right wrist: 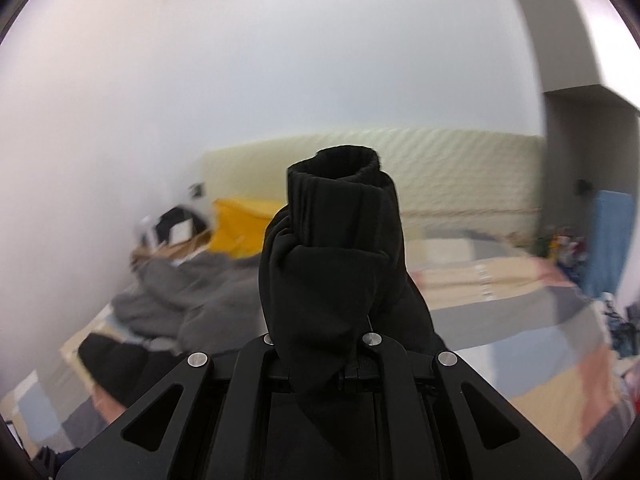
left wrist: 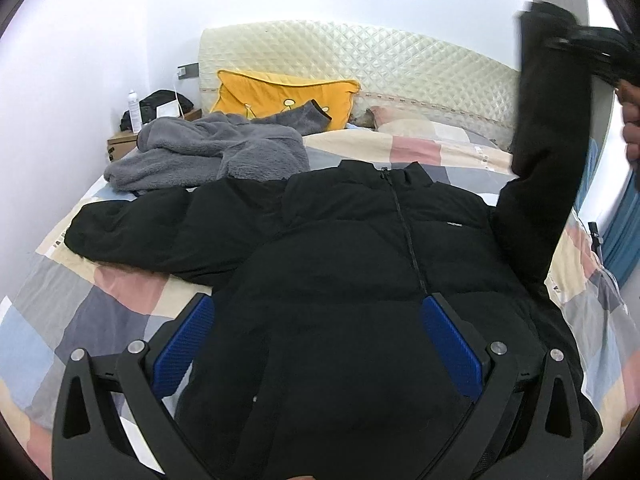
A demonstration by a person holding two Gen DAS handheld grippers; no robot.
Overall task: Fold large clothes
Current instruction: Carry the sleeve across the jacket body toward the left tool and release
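Note:
A black puffer jacket (left wrist: 340, 240) lies front up, zip closed, across the patchwork quilt (left wrist: 100, 300). Its left sleeve (left wrist: 152, 228) stretches flat to the left. My left gripper (left wrist: 320, 324) is open, its blue pads (left wrist: 184, 340) spread wide over the jacket's lower body and not pressing on it. The right sleeve (left wrist: 548, 128) is lifted high off the bed at the right. My right gripper (right wrist: 336, 320) is shut on that sleeve near the cuff (right wrist: 340, 184). The bunched fabric hides its fingertips.
A grey fleece garment (left wrist: 208, 152) is heaped at the bed's far left, partly under the jacket's shoulder. A yellow pillow (left wrist: 280, 96) leans on the quilted headboard (left wrist: 360, 56). A bedside table (left wrist: 120, 144) bears a bottle and a black bag. A blue curtain (left wrist: 624, 240) hangs right.

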